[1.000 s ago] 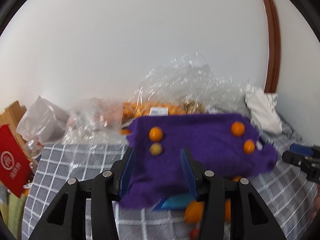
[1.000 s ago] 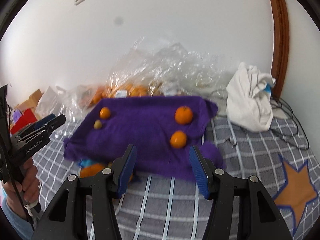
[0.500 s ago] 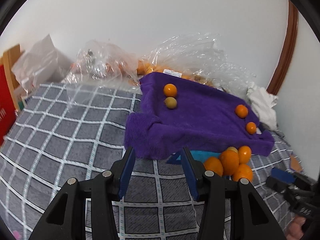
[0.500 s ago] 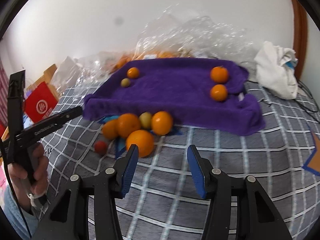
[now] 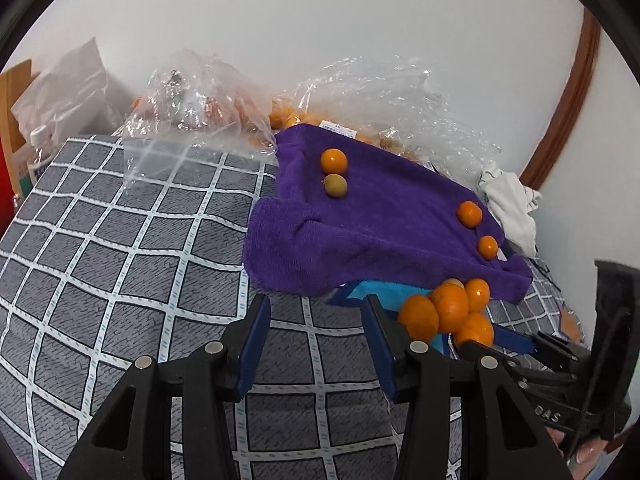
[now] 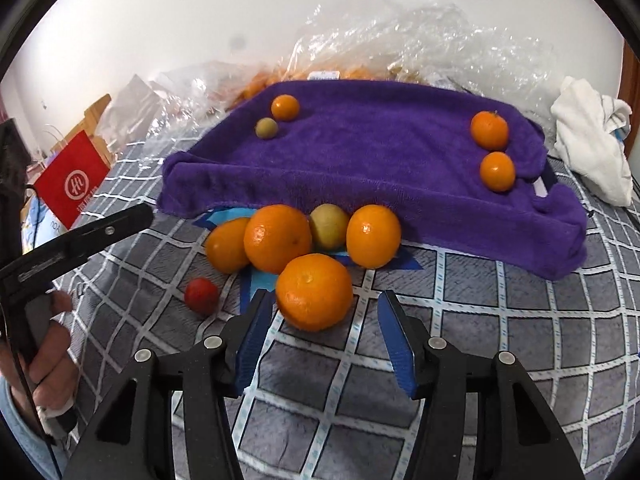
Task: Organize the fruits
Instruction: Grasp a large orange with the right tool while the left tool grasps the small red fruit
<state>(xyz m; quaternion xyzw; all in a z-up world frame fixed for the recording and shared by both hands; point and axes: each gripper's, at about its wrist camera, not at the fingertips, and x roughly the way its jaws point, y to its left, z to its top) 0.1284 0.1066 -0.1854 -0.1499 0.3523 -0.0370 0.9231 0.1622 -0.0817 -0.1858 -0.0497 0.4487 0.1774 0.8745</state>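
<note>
Your right tool (image 6: 320, 336) gapes, just opening wider, nearest orange (image 6: 314, 291) at its tips, ungripped. Your left tool (image 5: 314, 342) part-open, empty, near purple towel (image 5: 384, 224).

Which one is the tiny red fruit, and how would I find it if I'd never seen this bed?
Start at the big purple fuzzy towel spread over the grey checked bedcover. Just in front of its near edge sits a huddle of round orange citrus fruits. The small round red fruit lies alone on the cover to their left, touching none of them: the only red one, and far smaller than its neighbours.
</note>
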